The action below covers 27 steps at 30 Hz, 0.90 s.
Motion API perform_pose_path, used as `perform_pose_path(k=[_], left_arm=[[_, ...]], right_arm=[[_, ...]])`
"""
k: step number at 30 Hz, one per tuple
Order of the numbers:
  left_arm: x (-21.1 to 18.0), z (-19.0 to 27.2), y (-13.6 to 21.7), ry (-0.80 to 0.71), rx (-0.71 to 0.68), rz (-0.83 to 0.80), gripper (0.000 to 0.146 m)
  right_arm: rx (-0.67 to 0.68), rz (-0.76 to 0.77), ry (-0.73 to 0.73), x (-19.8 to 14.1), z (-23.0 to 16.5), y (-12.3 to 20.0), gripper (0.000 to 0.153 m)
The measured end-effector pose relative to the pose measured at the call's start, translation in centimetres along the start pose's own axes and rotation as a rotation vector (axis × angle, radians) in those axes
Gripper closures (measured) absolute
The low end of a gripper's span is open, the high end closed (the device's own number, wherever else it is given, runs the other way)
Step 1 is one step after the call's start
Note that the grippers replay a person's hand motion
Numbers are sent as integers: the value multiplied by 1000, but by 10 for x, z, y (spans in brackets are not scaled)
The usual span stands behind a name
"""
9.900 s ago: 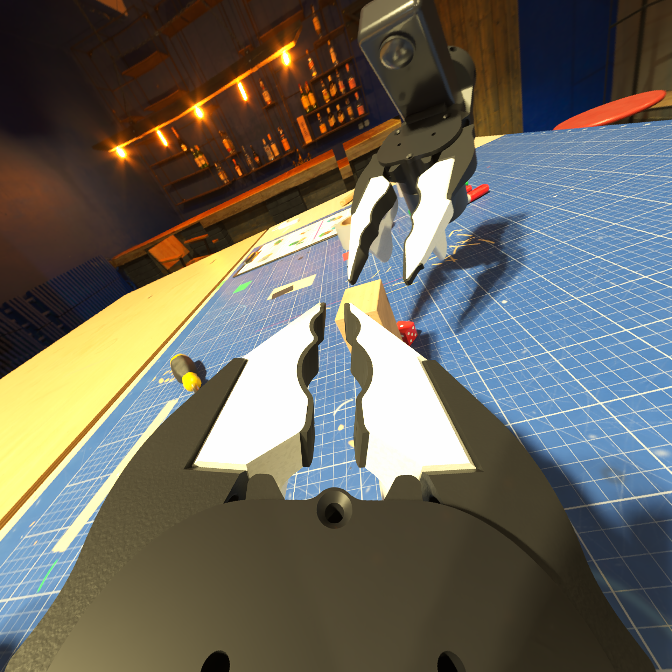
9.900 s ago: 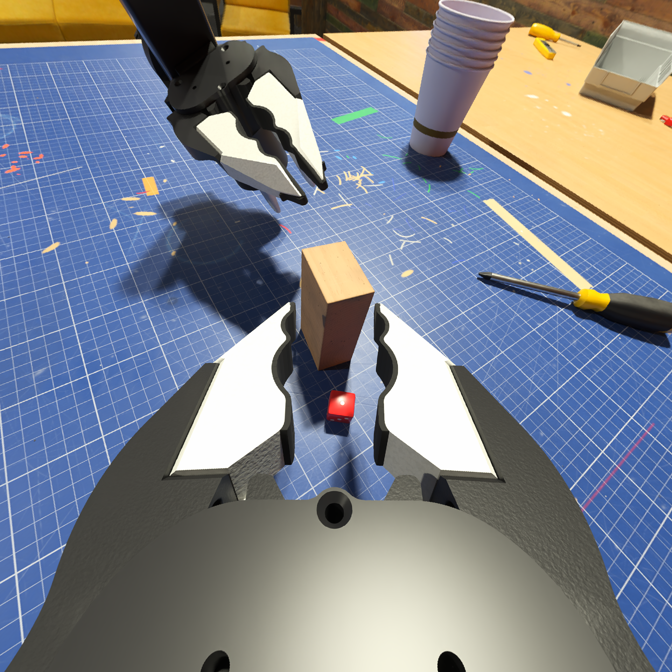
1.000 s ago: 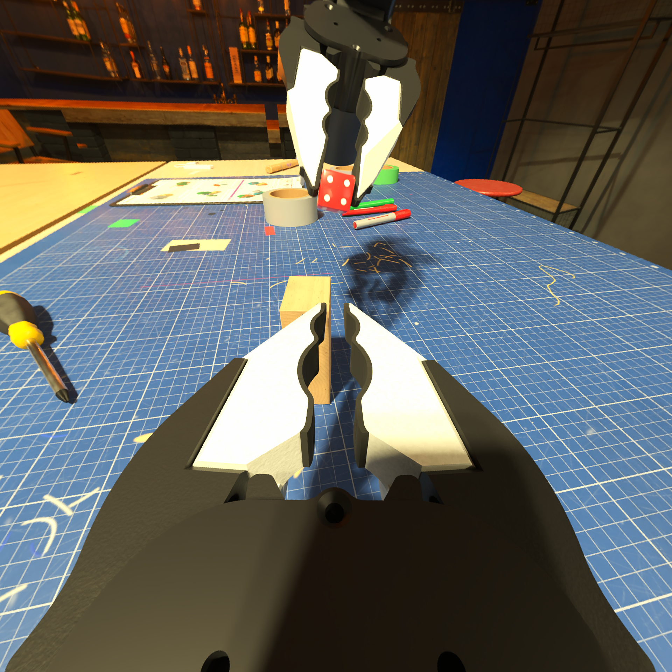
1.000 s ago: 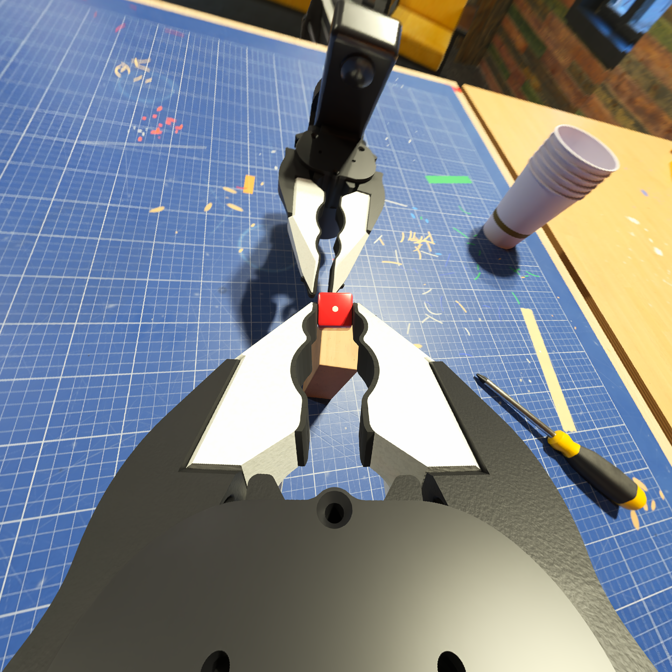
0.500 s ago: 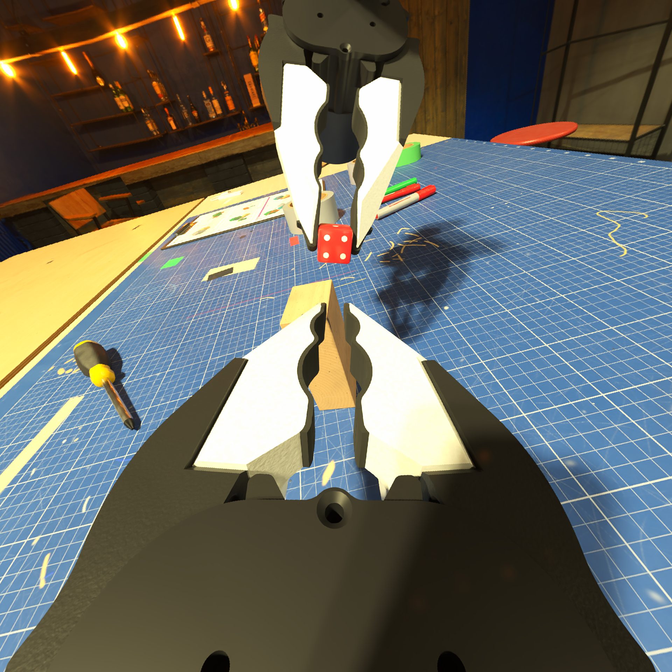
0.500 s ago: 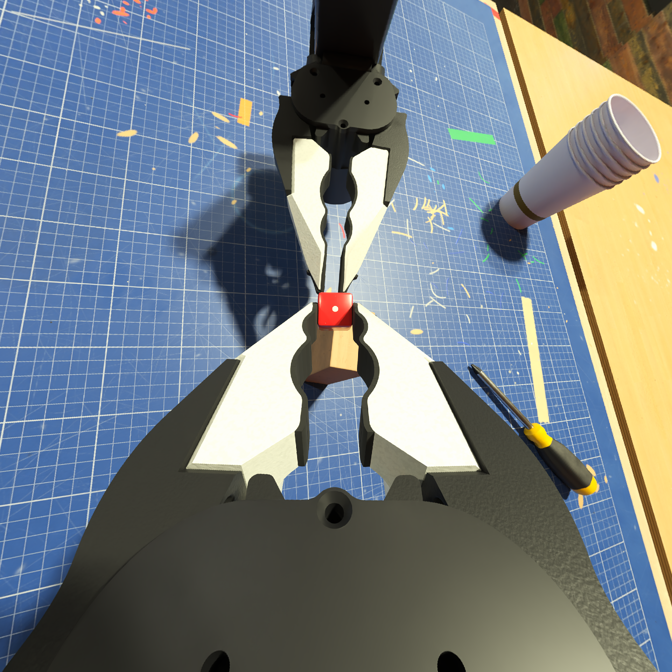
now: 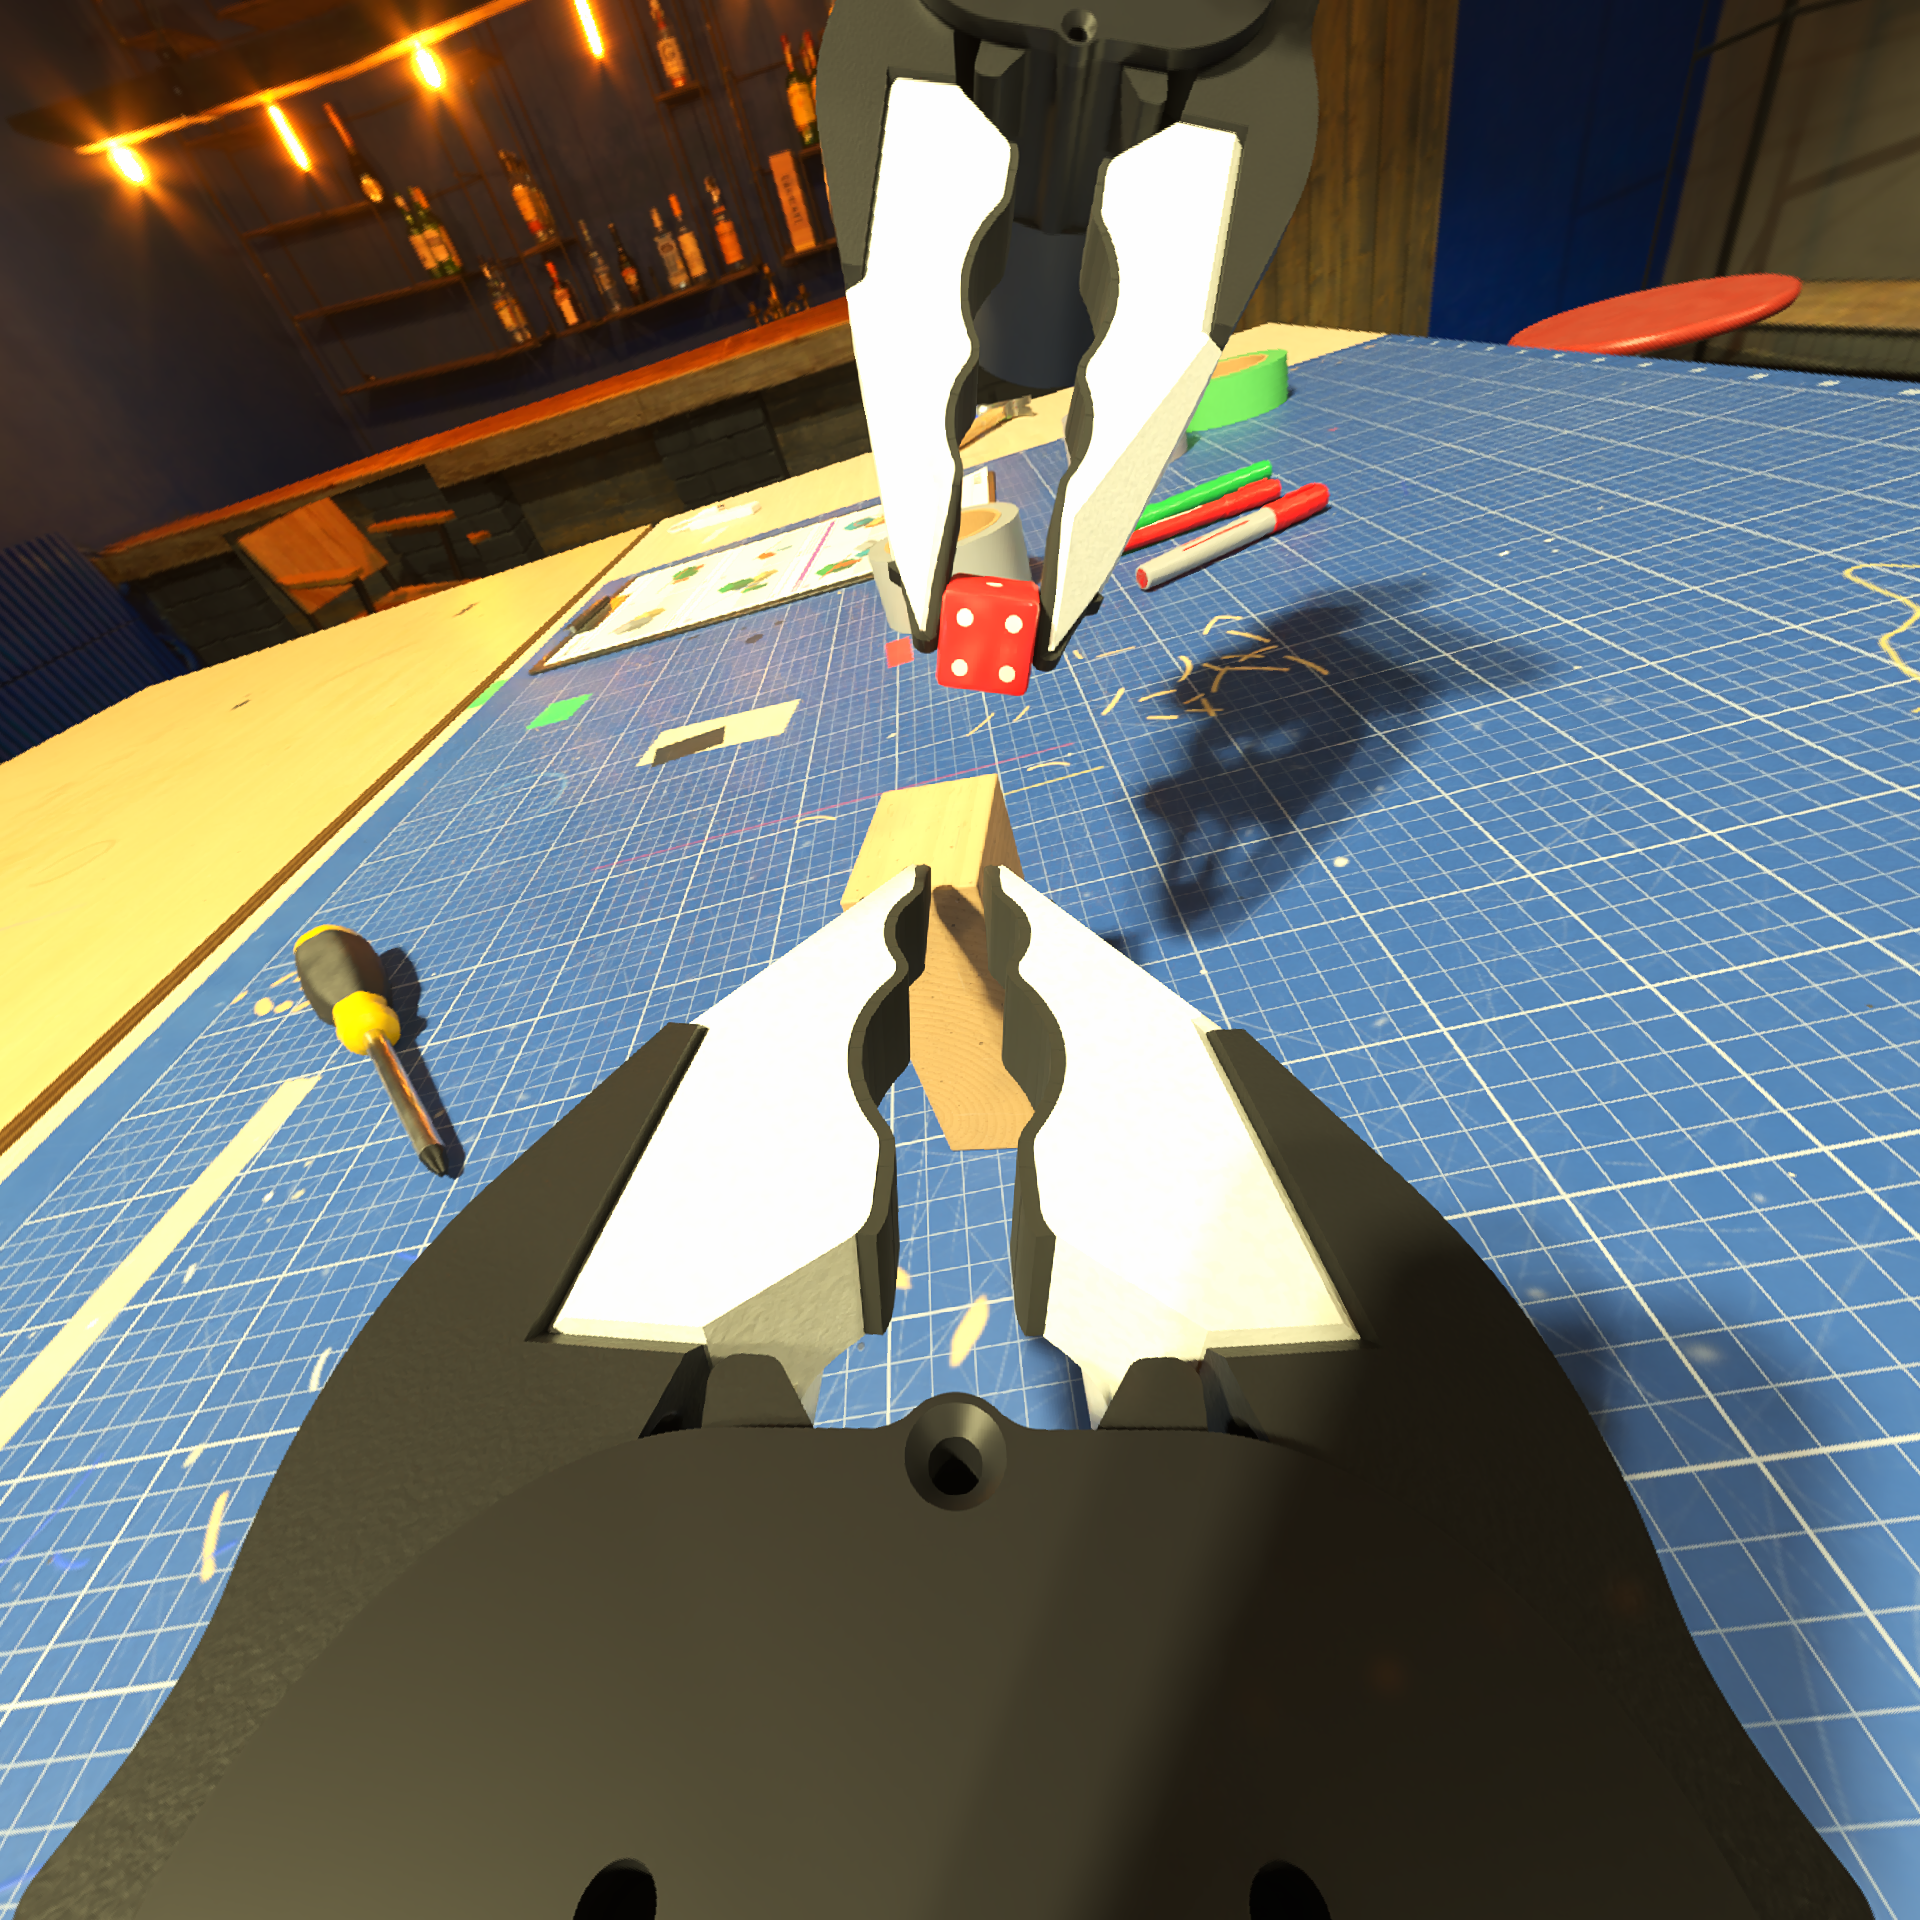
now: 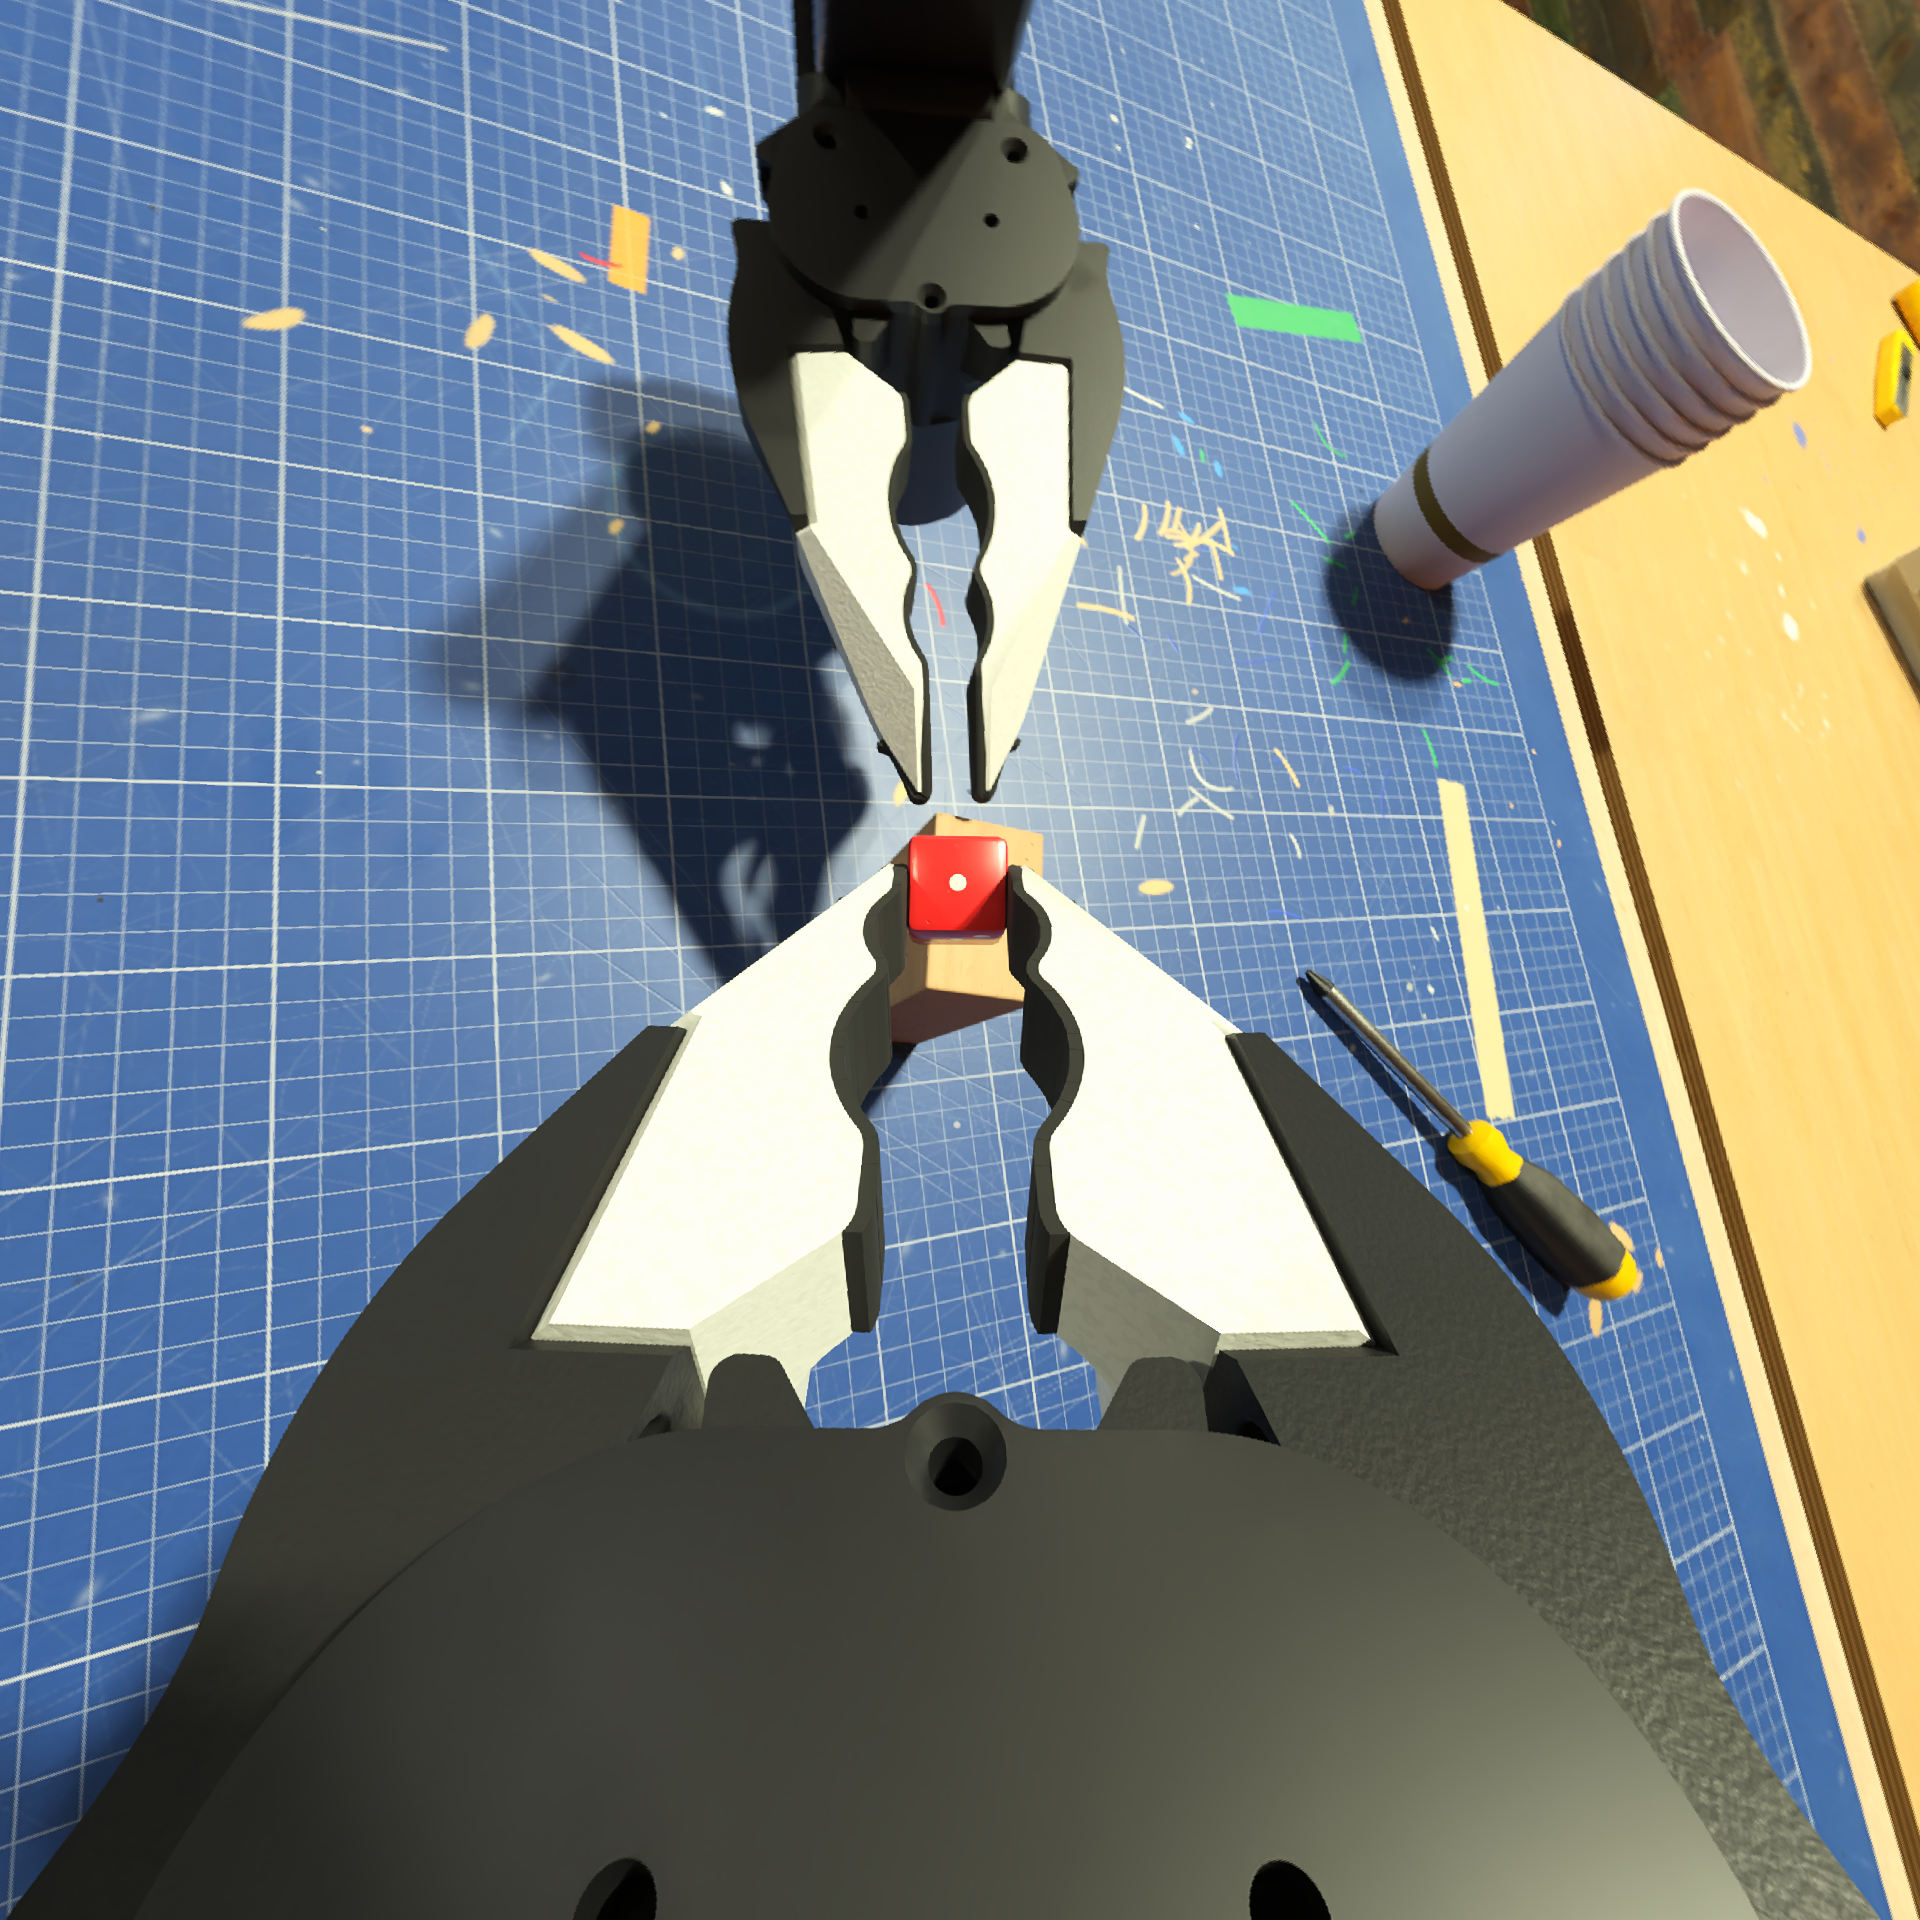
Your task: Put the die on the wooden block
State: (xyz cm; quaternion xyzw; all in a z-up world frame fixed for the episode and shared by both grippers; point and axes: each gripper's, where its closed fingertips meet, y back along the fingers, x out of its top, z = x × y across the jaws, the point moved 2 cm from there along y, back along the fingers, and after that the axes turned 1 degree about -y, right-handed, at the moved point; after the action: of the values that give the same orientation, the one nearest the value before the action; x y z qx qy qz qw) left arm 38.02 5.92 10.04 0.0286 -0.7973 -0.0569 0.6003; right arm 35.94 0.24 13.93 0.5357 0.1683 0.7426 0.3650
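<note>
The red die (image 8: 956, 883) is pinched between the fingers of my right gripper (image 8: 956, 885). It hangs a little above the top of the upright wooden block (image 8: 961, 987), which stands on the blue cutting mat (image 8: 312, 935). In the left wrist view the die (image 7: 987, 634) and right gripper (image 7: 987, 649) hover over the block (image 7: 961, 997). My left gripper (image 7: 958, 883) is low beside the block, its fingers nearly together with a narrow gap, holding nothing. Its tips (image 8: 951, 795) stop just short of the block.
A yellow-and-black screwdriver (image 8: 1507, 1184) lies on the mat near the wooden table edge (image 8: 1766, 831). A stack of paper cups (image 8: 1600, 416) stands there too. Markers (image 7: 1226, 520), a grey tape roll (image 7: 987, 525), green tape (image 7: 1242, 390) and a clipboard (image 7: 727, 587) lie farther off.
My right gripper has come lower and closer over the block with the die still in it, now pointing more steeply down. My left gripper has edged nearer the block.
</note>
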Motion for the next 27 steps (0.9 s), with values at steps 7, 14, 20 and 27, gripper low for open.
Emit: perform_pose_path(k=[7, 14, 20, 27], left_arm=[[-1, -3, -1, -2, 31, -15, 136], [-1, -6, 0, -3, 49, -8, 137], [-1, -5, 0, -12, 51, -6, 136], [0, -5, 0, -22, 53, -7, 136]], right_arm=[[-5, 4, -23, -3, 0, -2, 134], [-7, 2, -33, -5, -2, -8, 134], [-30, -12, -39, -6, 0, -9, 134], [-23, -11, -42, -5, -1, -10, 134]])
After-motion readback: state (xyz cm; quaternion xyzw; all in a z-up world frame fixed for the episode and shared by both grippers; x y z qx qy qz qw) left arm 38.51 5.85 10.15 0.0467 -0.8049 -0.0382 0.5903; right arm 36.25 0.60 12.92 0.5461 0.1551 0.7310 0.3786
